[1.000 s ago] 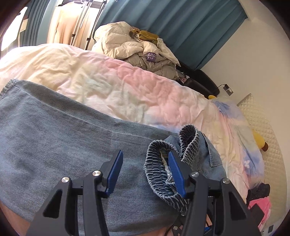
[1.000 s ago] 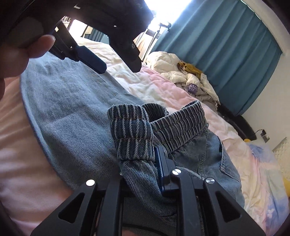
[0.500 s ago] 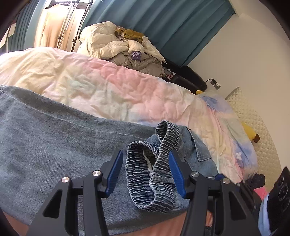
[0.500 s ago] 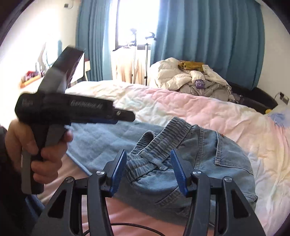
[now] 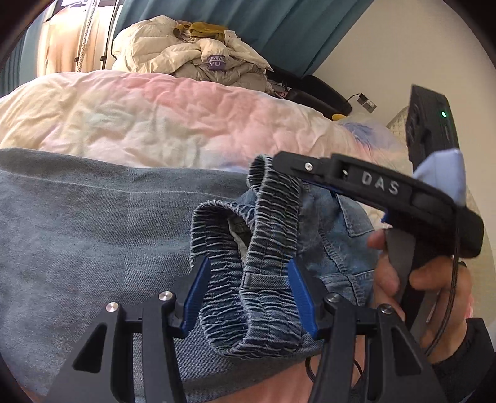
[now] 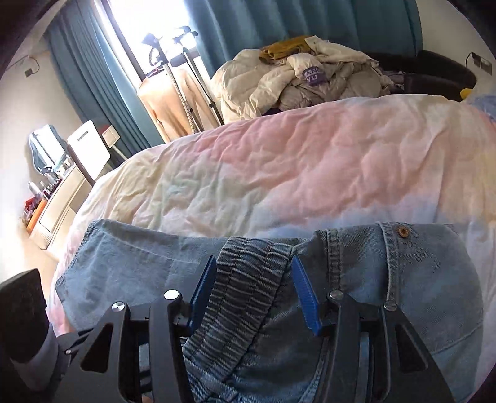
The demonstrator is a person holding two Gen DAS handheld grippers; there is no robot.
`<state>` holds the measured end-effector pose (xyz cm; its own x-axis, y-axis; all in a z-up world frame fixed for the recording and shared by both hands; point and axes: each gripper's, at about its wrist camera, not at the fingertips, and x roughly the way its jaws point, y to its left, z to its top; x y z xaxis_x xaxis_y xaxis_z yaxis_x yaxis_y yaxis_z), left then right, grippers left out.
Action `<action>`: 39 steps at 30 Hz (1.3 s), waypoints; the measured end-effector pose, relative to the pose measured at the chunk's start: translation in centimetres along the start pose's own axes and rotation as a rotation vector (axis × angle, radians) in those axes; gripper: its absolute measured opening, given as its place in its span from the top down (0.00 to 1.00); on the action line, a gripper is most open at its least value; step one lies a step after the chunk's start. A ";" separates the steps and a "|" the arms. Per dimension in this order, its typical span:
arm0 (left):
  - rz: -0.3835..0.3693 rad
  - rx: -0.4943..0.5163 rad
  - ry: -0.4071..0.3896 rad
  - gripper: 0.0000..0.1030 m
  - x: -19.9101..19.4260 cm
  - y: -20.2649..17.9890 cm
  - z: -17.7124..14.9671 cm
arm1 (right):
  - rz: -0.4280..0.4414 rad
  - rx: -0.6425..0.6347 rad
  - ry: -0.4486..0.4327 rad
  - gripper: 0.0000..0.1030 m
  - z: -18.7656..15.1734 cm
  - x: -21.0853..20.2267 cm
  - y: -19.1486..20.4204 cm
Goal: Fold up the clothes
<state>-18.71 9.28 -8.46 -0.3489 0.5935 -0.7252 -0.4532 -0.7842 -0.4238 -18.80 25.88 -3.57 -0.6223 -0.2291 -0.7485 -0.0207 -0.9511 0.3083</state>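
Light blue jeans (image 5: 77,235) lie flat across the bed, legs stretching left. Their ribbed elastic waistband (image 5: 248,248) is bunched up and stands in a loop. My left gripper (image 5: 248,288) is open, its blue pads on either side of the waistband loop. My right gripper (image 6: 252,291) is open too, with a stretch of the waistband (image 6: 245,285) between its pads. The right gripper's black body (image 5: 372,186) and the hand holding it show at the right of the left wrist view. The jeans' seat and rivet (image 6: 403,231) lie to the right.
The bed has a pastel pink, yellow and blue quilt (image 6: 294,173). A heap of cream and grey clothes (image 6: 297,77) lies at the far side by teal curtains (image 6: 310,21). A garment rack (image 6: 173,90) stands by the window. A white dresser (image 6: 62,198) is at the left.
Both grippers have moved in onto the bunched waistband. The right gripper, shut on the waistband a second ago, has opened and come in from the right side.
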 end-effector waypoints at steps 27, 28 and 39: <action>-0.066 -0.060 0.115 0.61 1.7 -0.3 -1.9 | -0.045 -0.112 -0.085 1.00 -0.4 -0.5 0.8; -0.070 -0.069 0.112 0.61 1.6 -0.1 -1.9 | -0.043 -0.120 -0.092 1.00 -0.3 -0.8 1.0; -0.128 -0.128 0.062 0.61 0.8 0.7 -1.8 | -0.012 -0.096 -0.003 0.91 -0.5 1.1 0.6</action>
<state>-17.79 8.90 -10.31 -0.2421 0.6804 -0.6917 -0.3812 -0.7223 -0.5770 -19.13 24.99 -4.49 -0.6246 -0.2172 -0.7501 0.0468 -0.9692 0.2417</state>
